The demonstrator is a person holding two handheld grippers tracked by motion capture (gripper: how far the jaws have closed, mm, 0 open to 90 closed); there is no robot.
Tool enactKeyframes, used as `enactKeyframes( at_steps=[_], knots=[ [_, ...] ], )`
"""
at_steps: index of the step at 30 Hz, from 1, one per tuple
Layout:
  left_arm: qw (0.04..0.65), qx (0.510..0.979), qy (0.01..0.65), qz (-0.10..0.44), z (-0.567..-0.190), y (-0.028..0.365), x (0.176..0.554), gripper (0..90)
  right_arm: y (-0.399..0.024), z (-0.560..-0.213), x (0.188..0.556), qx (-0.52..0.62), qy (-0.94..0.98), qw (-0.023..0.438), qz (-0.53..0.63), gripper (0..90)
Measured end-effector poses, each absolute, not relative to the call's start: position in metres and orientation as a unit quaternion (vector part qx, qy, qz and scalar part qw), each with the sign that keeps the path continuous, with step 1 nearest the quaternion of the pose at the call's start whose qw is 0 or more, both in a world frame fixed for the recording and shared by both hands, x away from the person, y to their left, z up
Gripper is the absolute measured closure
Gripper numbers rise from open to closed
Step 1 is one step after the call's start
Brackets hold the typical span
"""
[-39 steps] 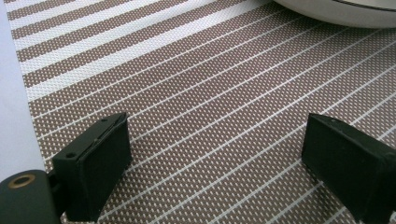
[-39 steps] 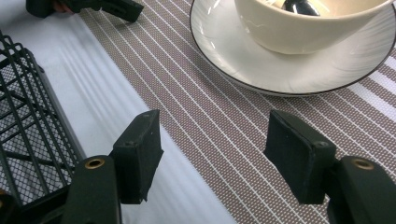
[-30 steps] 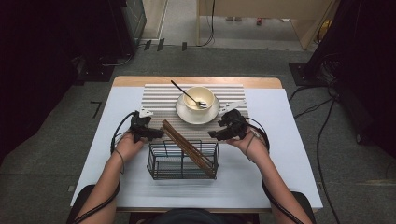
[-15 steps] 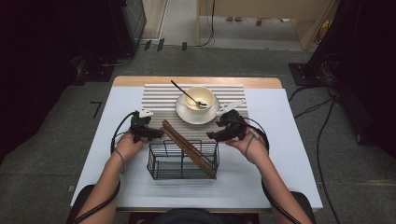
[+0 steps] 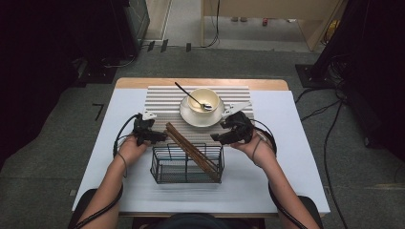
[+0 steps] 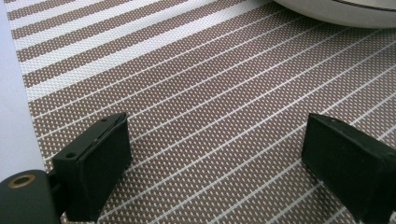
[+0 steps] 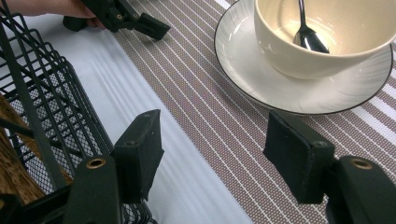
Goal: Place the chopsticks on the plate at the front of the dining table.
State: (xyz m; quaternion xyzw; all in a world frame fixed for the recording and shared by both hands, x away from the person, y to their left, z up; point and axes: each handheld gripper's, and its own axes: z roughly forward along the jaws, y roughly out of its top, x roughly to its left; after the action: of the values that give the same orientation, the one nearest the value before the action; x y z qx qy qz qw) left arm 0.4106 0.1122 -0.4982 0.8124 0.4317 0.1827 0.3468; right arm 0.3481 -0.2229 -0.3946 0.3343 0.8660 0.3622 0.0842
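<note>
Right gripper (image 5: 220, 138) shifted slightly toward black wire basket (image 5: 187, 164); left gripper (image 5: 160, 137) unmoved. Both jaws wide, empty. Brown wooden chopsticks (image 5: 191, 150) leaning in basket. Risk: jaw clipping cream cup (image 5: 204, 100) and saucer (image 5: 190, 115), or tipping basket.

1. The high view looks forward and down on the whole table (image 5: 286, 143).
2. The left gripper view skims close above the striped mat (image 6: 210, 116).
3. The right gripper view, also close, shares that mat and the saucer (image 7: 261, 79).
</note>
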Motion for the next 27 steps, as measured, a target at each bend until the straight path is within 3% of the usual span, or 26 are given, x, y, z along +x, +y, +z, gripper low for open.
enactKeyframes(
  at_steps=[27],
  knots=[
    [0.347,0.812,0.432,0.183,-0.498,0.112,0.411,8.5,-0.220,-0.371,0.334,0.311,0.862,0.077,0.392,37.6]
  ],
)
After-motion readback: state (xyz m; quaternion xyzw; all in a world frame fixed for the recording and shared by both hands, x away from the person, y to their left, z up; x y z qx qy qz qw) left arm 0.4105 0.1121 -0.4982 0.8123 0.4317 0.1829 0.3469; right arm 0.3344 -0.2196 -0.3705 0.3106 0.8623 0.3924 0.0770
